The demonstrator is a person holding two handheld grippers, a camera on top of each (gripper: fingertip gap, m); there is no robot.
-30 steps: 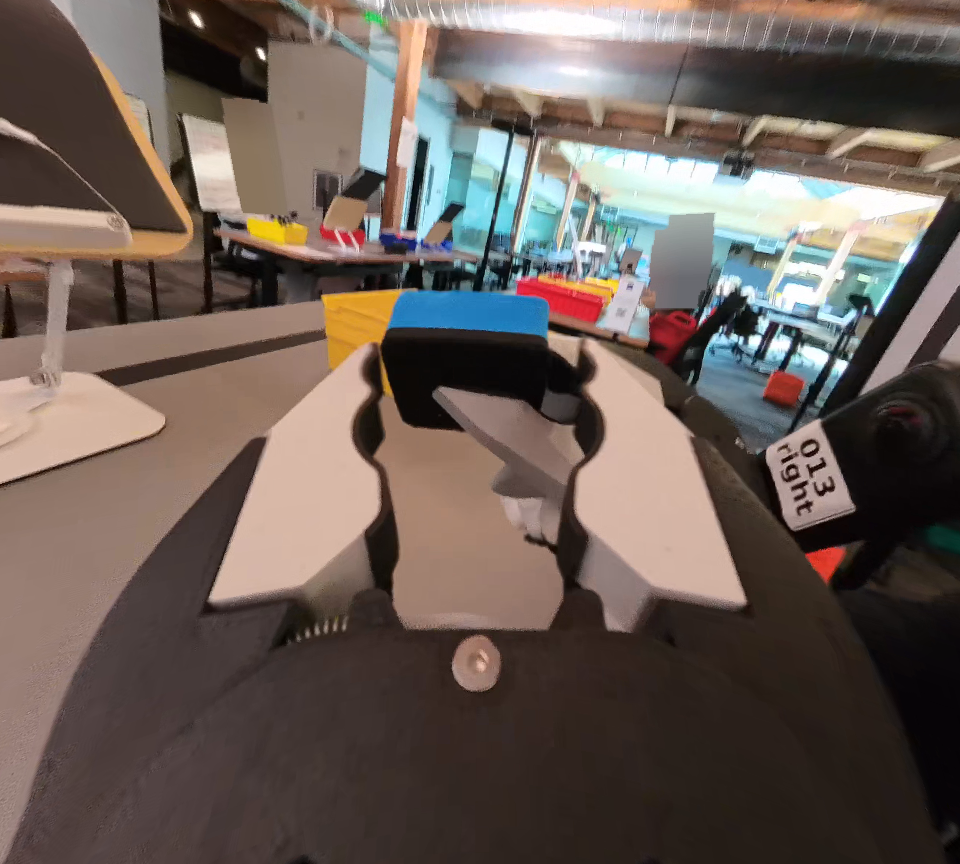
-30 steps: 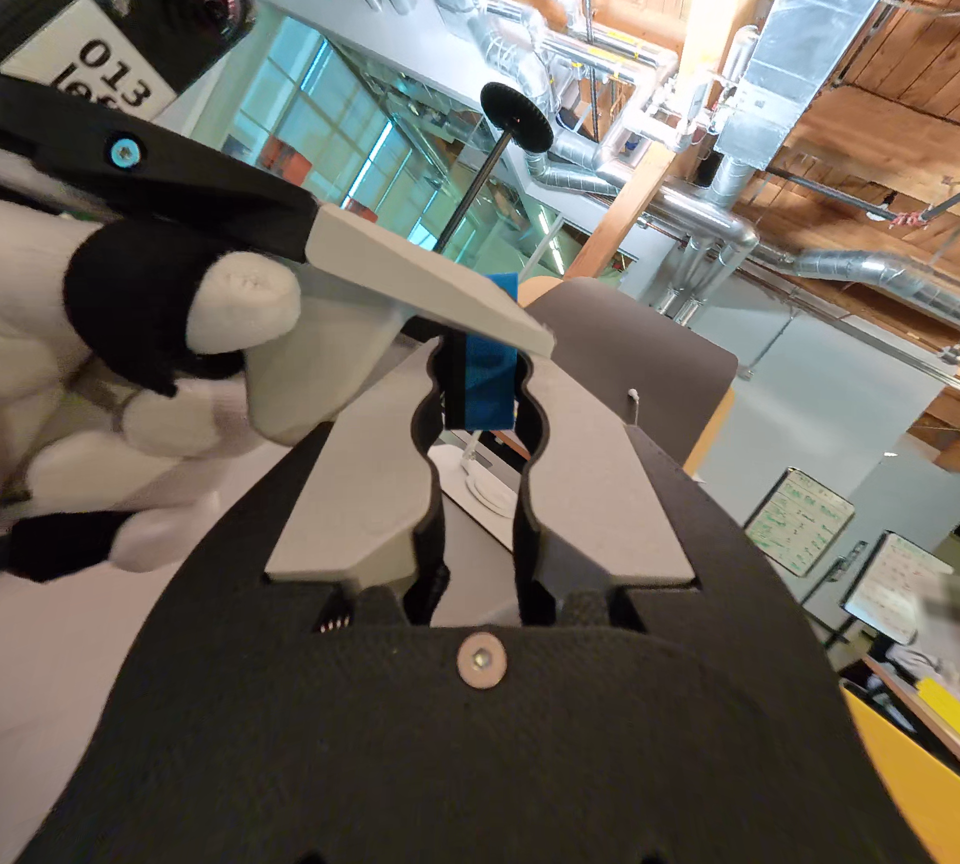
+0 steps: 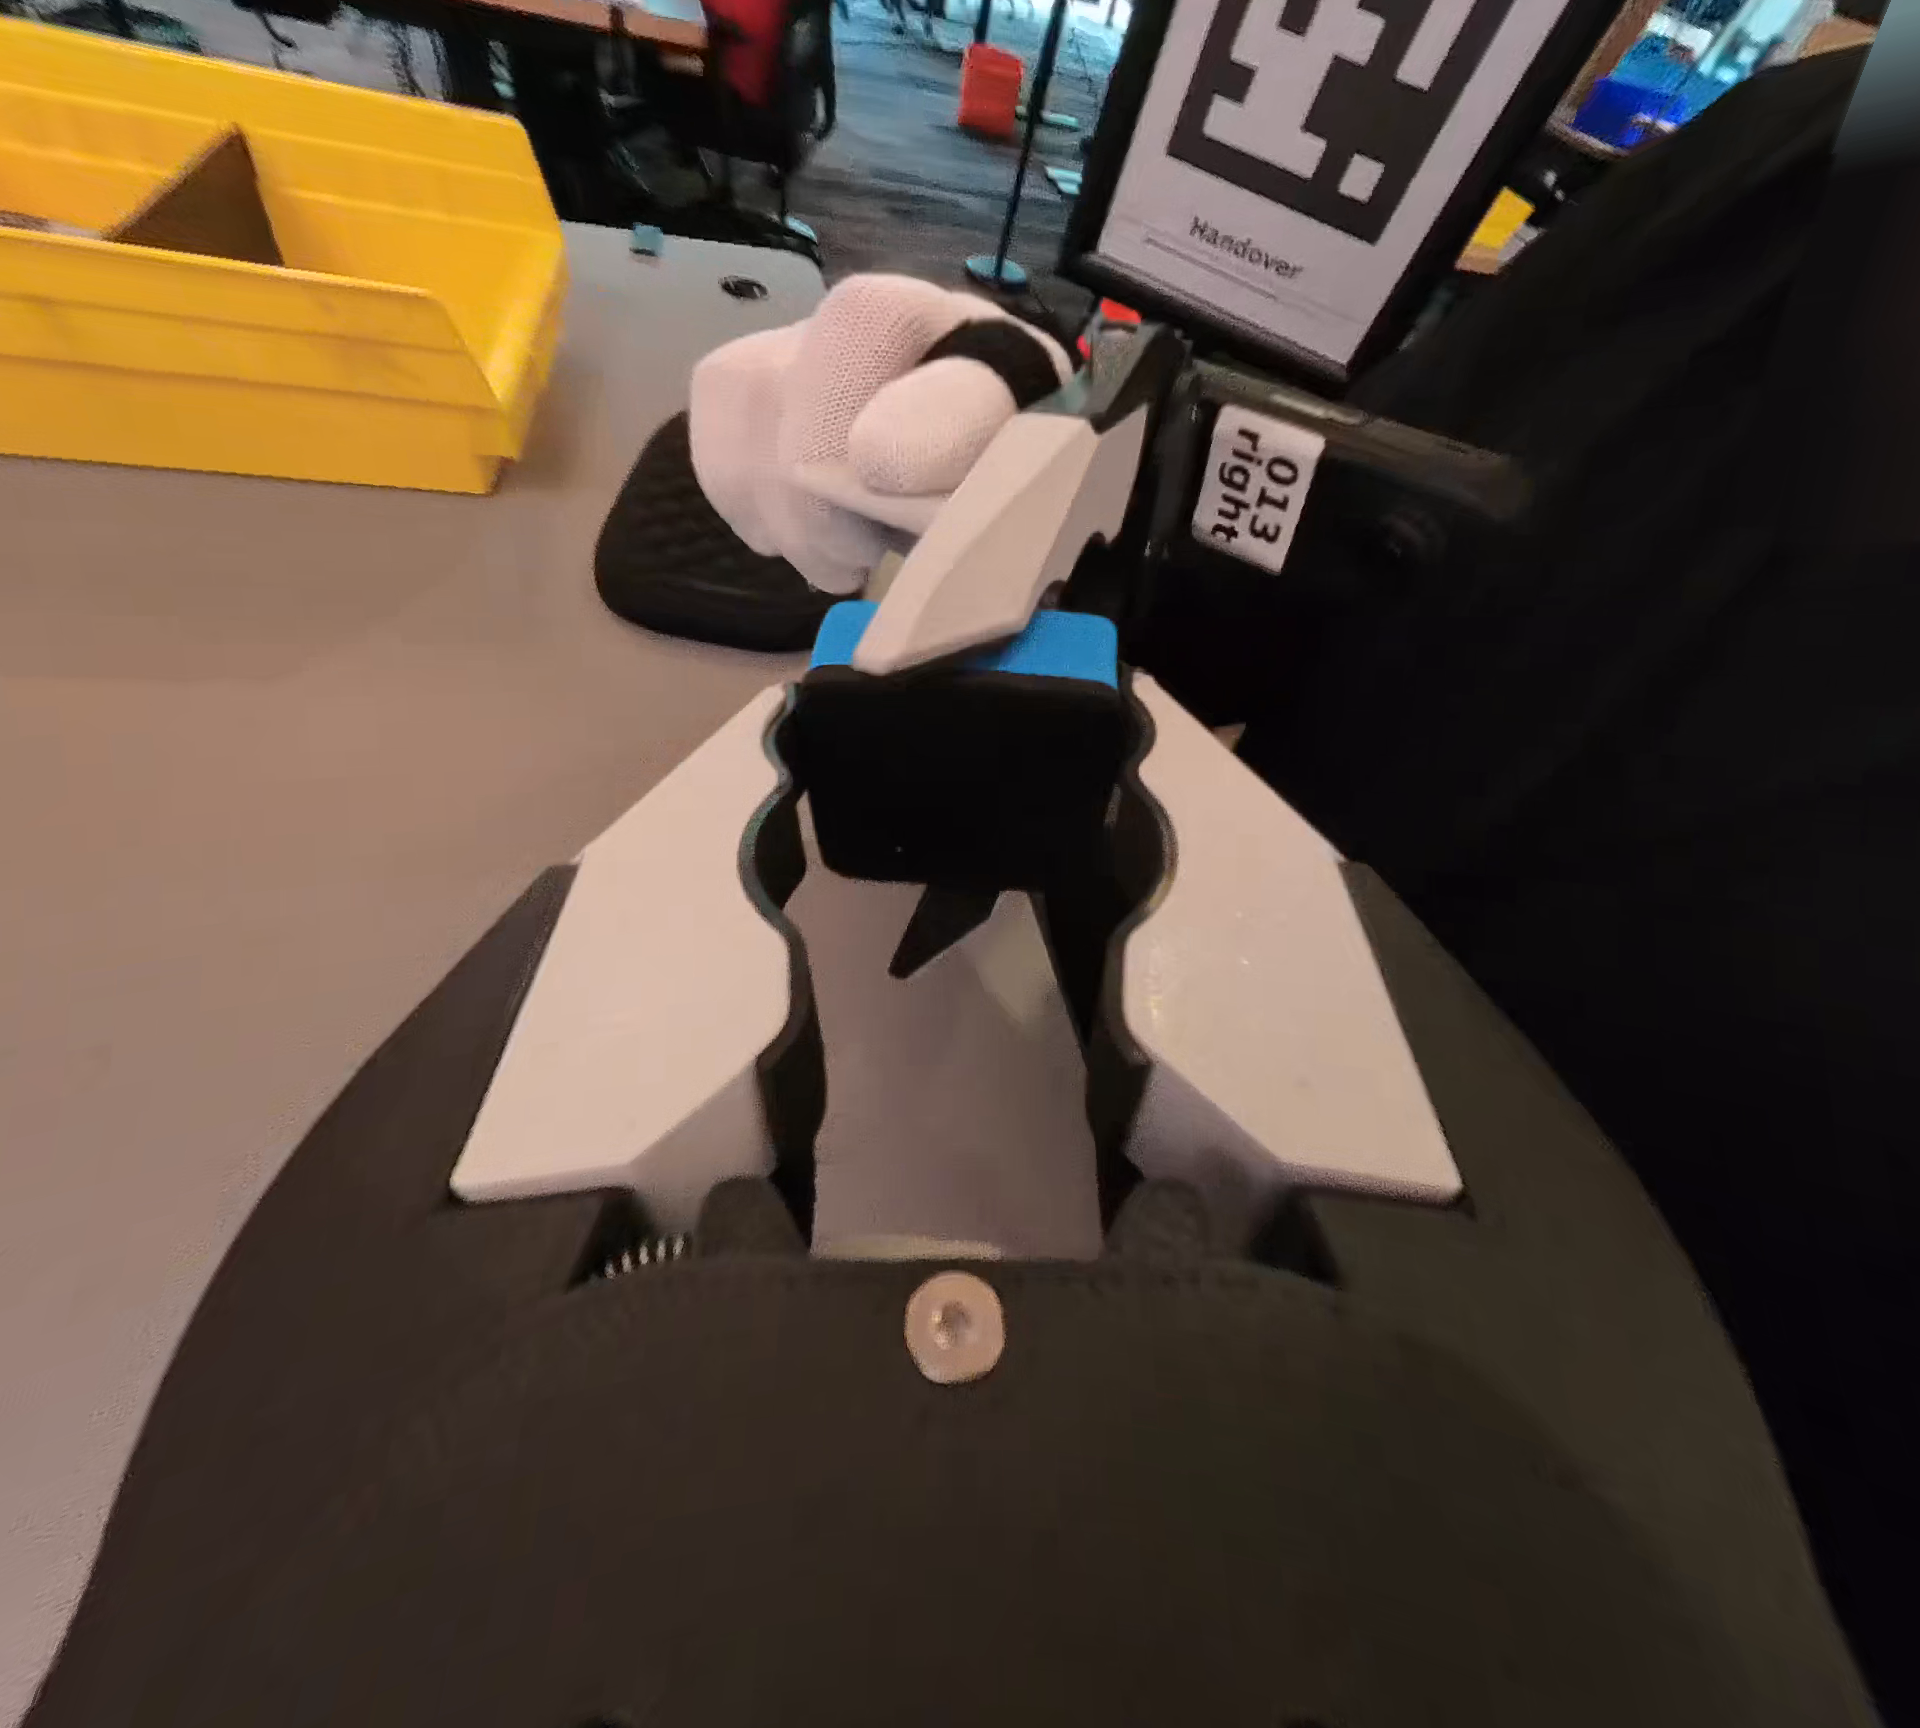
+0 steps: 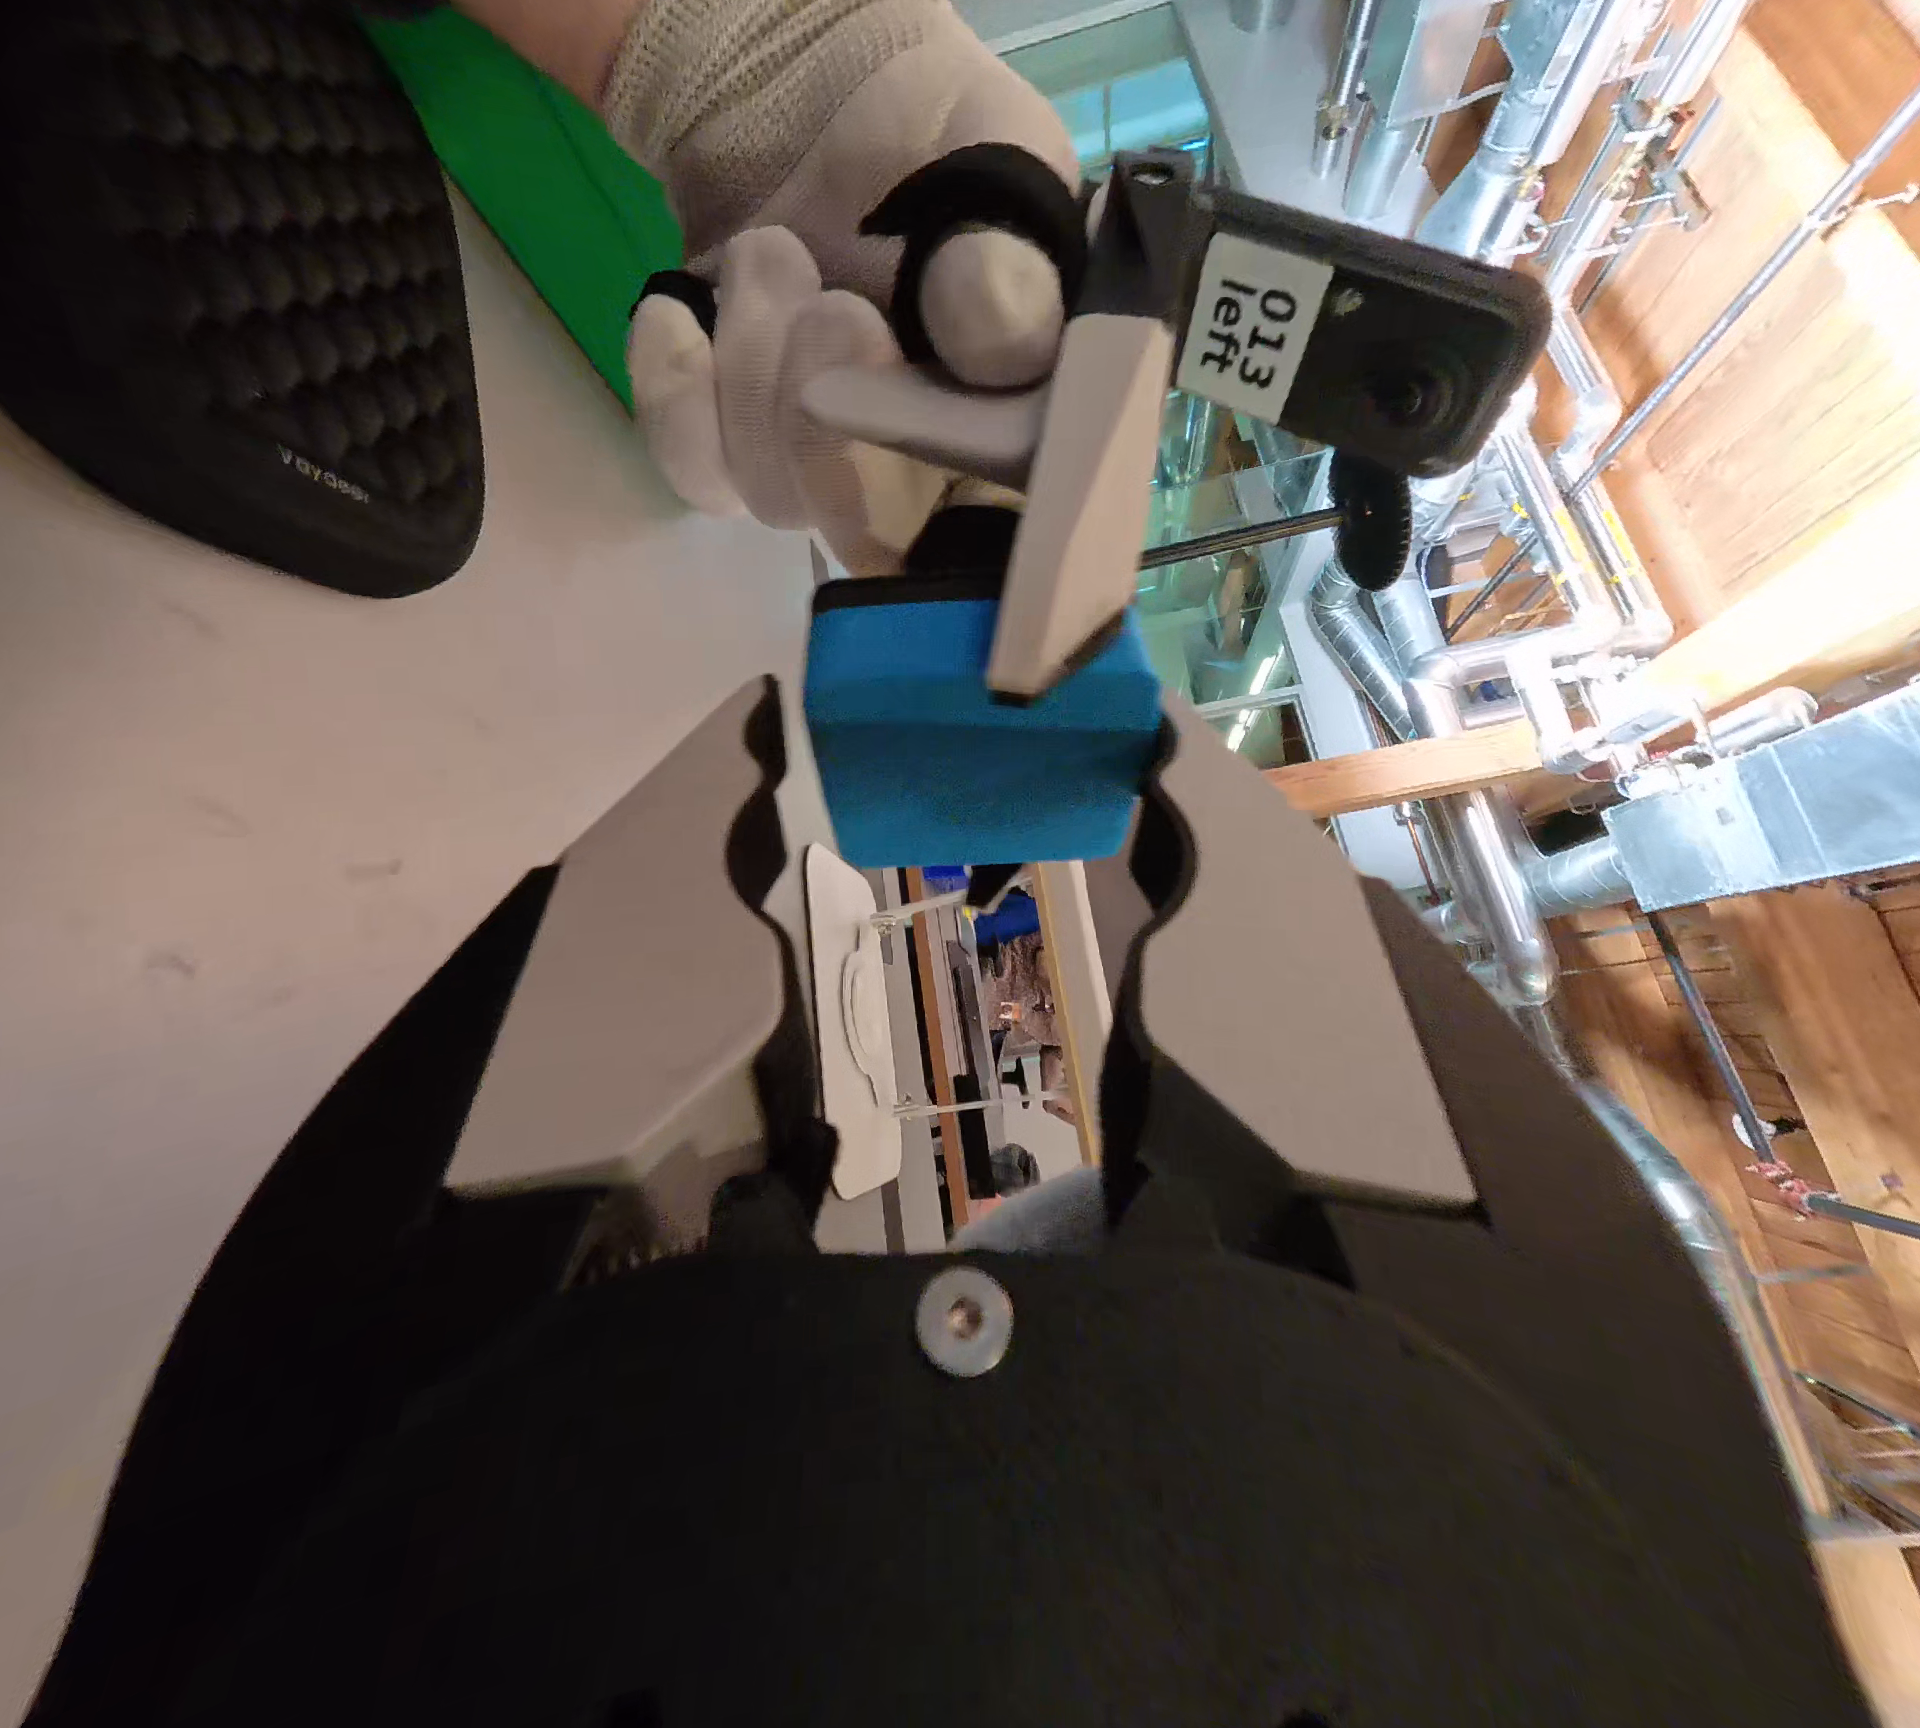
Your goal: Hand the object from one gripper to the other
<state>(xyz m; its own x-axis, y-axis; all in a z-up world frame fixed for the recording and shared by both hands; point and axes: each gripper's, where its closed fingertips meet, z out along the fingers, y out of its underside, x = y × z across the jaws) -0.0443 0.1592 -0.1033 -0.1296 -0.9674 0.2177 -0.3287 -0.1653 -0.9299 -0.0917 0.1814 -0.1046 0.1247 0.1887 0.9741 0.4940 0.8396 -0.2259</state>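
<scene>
I'm standing by a grey table [image 3: 260,691] that is carrying a stack of yellow bins [image 3: 312,328] on its far left. A framed black-and-white marker sign [image 3: 1330,68] is standing at the far right, and a black dimpled pad [image 3: 696,556] is lying between them.

Above the table, the person's white-gloved right hand [image 3: 852,421] is bringing its tool in from the far side. The gloved left hand [image 4: 810,224] is meeting it from the opposite way, fist wrapped round the handle and thumb hooked through a black loop. The two tools are facing each other nearly nose to nose, with one rolled about a quarter turn against the other, so their fingers are crossing at right angles.

The left gripper [image 3: 954,712] is pinching the blue-and-black block [image 3: 956,774] across its width, both pads pressing the sides and the black face turned toward its camera. The right gripper [image 4: 966,712] is spread fairly wide around the same block. One pad is touching it; at the other I cannot tell whether a sliver of gap is left. The block is hanging in the air between both sets of fingers, clear of the table.

To my eye this is the exchange itself, with both tools on the object at once. The next move is calling for one tool to be squeezing firmly before the other is letting go and backing straight out, so the block is not twisting or dropping.
</scene>
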